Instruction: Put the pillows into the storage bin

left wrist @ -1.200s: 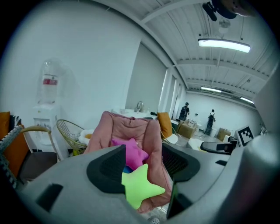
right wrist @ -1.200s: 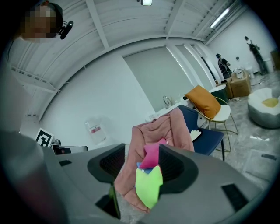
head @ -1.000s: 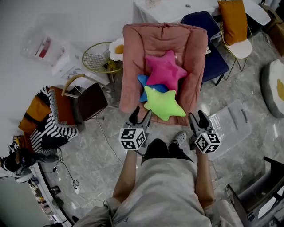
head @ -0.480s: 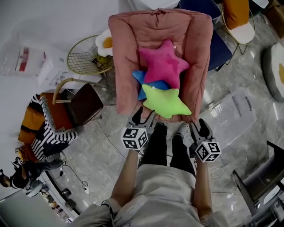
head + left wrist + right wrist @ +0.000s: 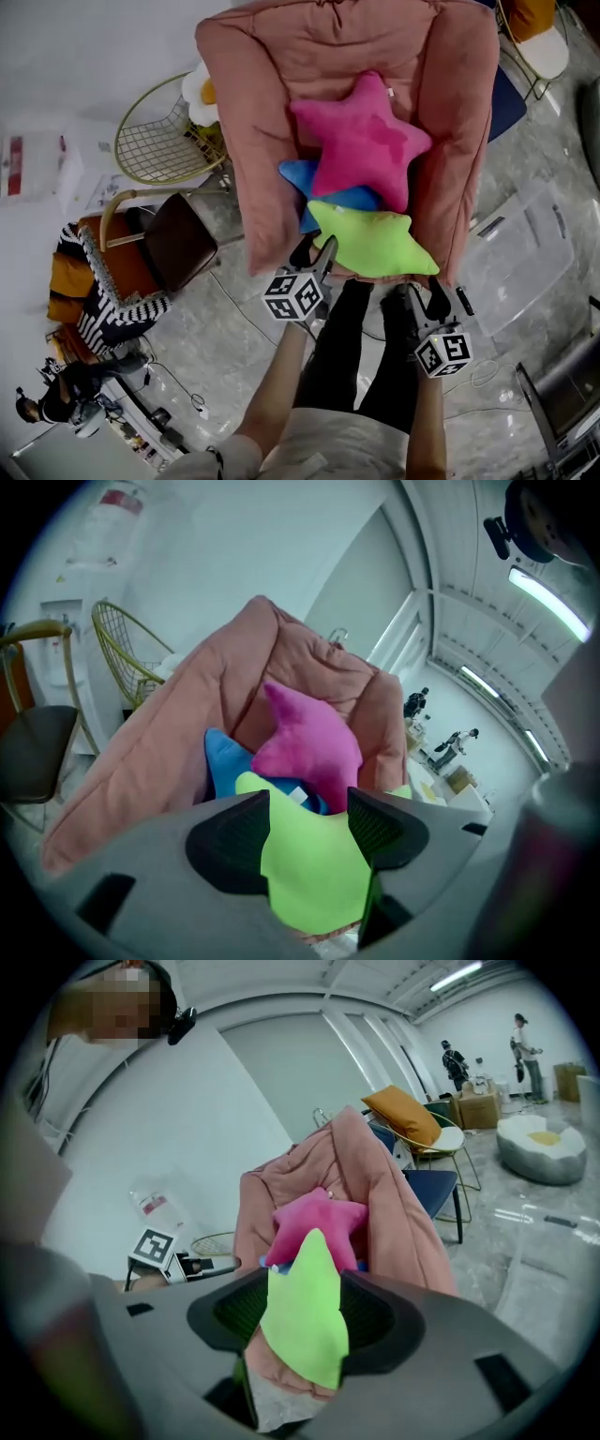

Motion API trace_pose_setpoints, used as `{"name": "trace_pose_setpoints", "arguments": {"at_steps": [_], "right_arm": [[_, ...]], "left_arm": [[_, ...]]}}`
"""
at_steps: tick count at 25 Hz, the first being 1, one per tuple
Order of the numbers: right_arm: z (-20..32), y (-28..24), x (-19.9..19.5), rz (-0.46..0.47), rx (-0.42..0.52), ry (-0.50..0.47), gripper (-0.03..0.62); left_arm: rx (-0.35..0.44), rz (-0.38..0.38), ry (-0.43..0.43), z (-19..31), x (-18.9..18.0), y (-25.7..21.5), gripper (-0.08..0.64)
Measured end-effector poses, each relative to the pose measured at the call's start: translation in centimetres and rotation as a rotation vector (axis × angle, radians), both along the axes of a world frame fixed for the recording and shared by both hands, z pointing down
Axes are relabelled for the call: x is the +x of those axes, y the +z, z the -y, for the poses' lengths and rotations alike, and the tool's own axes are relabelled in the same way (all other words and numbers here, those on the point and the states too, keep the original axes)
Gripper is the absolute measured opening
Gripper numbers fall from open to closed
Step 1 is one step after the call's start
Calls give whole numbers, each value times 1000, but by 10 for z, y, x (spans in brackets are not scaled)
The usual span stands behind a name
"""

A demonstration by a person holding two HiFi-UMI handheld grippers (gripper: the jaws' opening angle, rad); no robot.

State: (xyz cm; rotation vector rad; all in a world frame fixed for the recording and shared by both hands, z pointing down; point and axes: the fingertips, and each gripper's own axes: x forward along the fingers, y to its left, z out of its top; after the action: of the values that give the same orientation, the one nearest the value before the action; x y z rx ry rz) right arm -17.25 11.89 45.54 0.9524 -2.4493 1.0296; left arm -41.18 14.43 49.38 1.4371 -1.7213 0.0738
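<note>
**Head view: three star pillows on a pink chair, both grippers open at its front edge**

A green pillow point(image 5: 375, 246) is seen lying at the front of a padded pink chair point(image 5: 253, 112). It partly overlaps a blue pillow point(image 5: 298, 178), and a pink pillow point(image 5: 364, 141) is stacked behind and above both.

The left gripper point(image 5: 316, 248) is held at the green pillow's left edge with its jaws apart. In the left gripper view the pillow is framed in the gap and nothing is clamped. The right gripper point(image 5: 445, 298) is held just below the pillow's right point, its jaws likewise parted and unloaded. Whether either one touches the fabric cannot be told.

A clear bin point(image 5: 525, 267) is set on the grey stone-patterned floor point(image 5: 216, 347), right of the chair. To the left, a gold wire chair point(image 5: 159, 145), a brown seat point(image 5: 178, 239) and a striped cushion point(image 5: 112, 309) are placed.

In the right gripper view a large open hall is shown, with white walls, ceiling strip lights and people point(image 5: 520, 1040) far off.
</note>
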Motion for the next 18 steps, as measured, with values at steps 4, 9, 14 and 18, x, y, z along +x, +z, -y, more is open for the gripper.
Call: {"name": "trace_pose_setpoints", "arguments": {"at_steps": [4,9,14,18], "right_arm": [[12,28,-14,-23,31,31,234],[34,43,-34,-5,40,28,235],[43,51,-60,3,-4,-8,275],[58,59,-74,31,-68,58,315]], "left_arm": [[-38,-70,-9,-2,-17,49,258],[-43,-188,-24,11,-27,76,339],[-61,-199,14,25,-28,86,351],[-67,-234,18,38,-28,93,351]]}}
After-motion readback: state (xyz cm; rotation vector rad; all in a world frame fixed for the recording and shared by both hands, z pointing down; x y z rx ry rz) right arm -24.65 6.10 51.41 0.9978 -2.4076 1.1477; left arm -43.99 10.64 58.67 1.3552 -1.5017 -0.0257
